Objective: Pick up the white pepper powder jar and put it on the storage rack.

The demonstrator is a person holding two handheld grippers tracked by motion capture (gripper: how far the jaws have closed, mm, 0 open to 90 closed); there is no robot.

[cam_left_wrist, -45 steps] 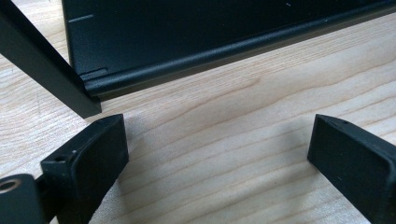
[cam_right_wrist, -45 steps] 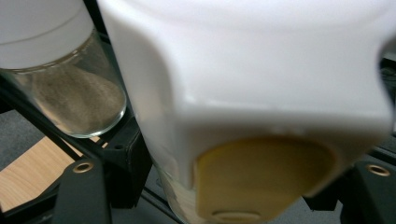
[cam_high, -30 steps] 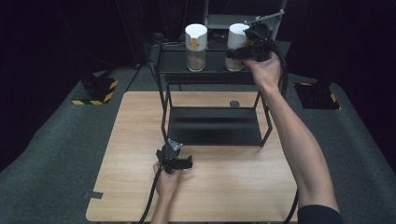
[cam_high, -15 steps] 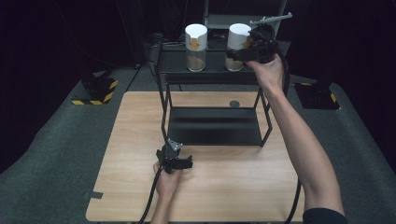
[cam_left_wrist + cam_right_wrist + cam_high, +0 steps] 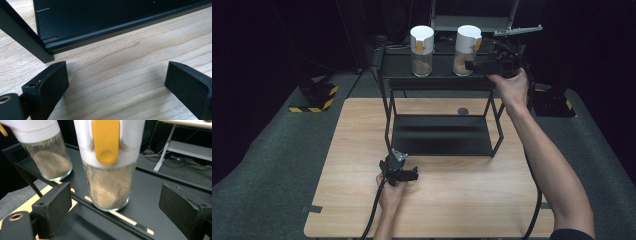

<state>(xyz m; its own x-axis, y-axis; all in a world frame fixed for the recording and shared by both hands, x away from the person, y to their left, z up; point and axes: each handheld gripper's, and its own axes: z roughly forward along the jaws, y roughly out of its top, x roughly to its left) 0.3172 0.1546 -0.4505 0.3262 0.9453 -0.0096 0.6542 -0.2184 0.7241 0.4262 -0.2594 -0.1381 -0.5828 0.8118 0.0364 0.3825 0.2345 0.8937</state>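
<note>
Two glass jars of brown powder, each with a white lid and an orange tab, stand on the top shelf of a black rack (image 5: 437, 84). My right gripper (image 5: 473, 65) is just right of the right jar (image 5: 465, 56). Its jaws have just been opening, and the pads touch nothing. In the right gripper view that jar (image 5: 110, 182) stands upright just ahead of the open right gripper (image 5: 113, 206), with the left jar (image 5: 50, 162) beyond. My left gripper (image 5: 406, 173) rests open on the wooden table (image 5: 362, 130). The left gripper (image 5: 116, 82) faces the rack's lower shelf (image 5: 100, 22) and front leg (image 5: 22, 37).
A small dark disc (image 5: 463, 111) lies on the table behind the rack. Yellow-and-black striped bases (image 5: 314, 97) sit on the grey floor at both sides. A pale desk frame (image 5: 175, 147) stands behind the rack. Cables trail from both grippers toward the near table edge.
The right gripper let go of the right jar, opened its jaws and drew back a little to the right and down. The left gripper stayed where it was.
</note>
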